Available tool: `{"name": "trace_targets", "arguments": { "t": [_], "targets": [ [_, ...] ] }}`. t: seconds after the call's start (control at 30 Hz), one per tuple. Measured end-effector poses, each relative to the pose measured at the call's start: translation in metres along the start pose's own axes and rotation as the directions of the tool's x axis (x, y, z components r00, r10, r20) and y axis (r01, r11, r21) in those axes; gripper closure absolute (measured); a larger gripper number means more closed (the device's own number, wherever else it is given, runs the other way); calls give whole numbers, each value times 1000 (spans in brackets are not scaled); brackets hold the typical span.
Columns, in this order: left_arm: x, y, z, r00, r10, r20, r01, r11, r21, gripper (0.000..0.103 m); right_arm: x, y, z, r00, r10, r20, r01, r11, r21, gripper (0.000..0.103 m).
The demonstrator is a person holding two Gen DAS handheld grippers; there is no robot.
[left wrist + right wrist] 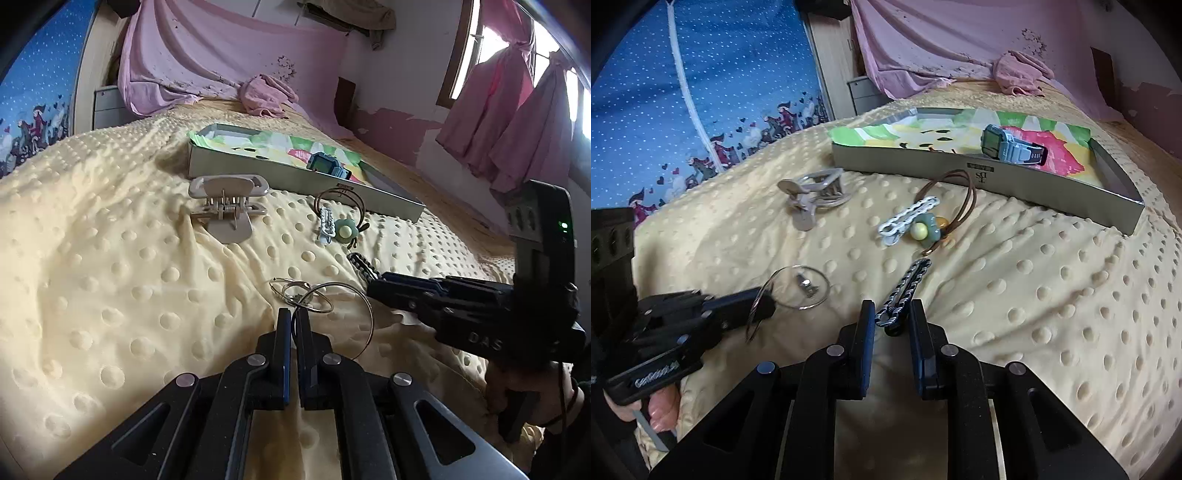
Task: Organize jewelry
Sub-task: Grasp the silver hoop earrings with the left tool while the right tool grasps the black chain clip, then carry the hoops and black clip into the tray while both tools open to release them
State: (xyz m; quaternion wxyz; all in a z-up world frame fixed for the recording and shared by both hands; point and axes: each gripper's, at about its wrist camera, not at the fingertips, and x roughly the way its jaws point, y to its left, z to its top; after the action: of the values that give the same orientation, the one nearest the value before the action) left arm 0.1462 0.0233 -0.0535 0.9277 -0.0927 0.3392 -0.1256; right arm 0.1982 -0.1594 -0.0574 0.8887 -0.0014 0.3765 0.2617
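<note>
The gold hoop (343,314) is lying on the yellow blanket (110,266), its rim pinched in the nearly closed left gripper (294,321). The right gripper (892,314), half open, is straddling the dark hair clip (903,291) without gripping it. The box (997,181) is holding a watch (1008,147) farther back.

The left gripper (293,314) has its jaws pinched nearly together, while the right gripper (892,314) holds its jaws apart, both pointing forward.
</note>
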Motion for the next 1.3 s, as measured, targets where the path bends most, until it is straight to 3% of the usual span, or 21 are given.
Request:
{"name": "trace_targets", "arguments": {
  "t": [0.17, 0.33, 0.43, 0.6, 1.03, 1.3],
  "targets": [
    [-7, -9, 7, 999, 18, 29, -18, 999, 28, 100, -7, 3, -2, 1000, 10, 29, -9, 1000, -19, 87],
    [-12, -15, 24, 998, -9, 66, 10, 1000, -12, 100, -26, 9, -2, 994, -3, 112, 9, 999, -50, 87],
    [-17, -24, 29, 996, -9, 88, 7, 1000, 19, 100, -37, 10, -2, 987, -3, 163, 12, 998, -57, 87],
    [-14, -35, 50, 999, -8, 35, 6, 998, 68, 100, -46, 6, 9, 979, 0, 204, 13, 998, -60, 87],
    [33, -42, 123, 997, 26, 77, -27, 1000, 12, 100, -62, -44, 57, 939, -69, 338, 50, 997, 65, 87],
    [79, -27, 170, 994, 67, 81, -63, 996, -59, 100, -38, -73, 101, 927, -103, 360, 68, 992, 108, 87]
  ]
}}
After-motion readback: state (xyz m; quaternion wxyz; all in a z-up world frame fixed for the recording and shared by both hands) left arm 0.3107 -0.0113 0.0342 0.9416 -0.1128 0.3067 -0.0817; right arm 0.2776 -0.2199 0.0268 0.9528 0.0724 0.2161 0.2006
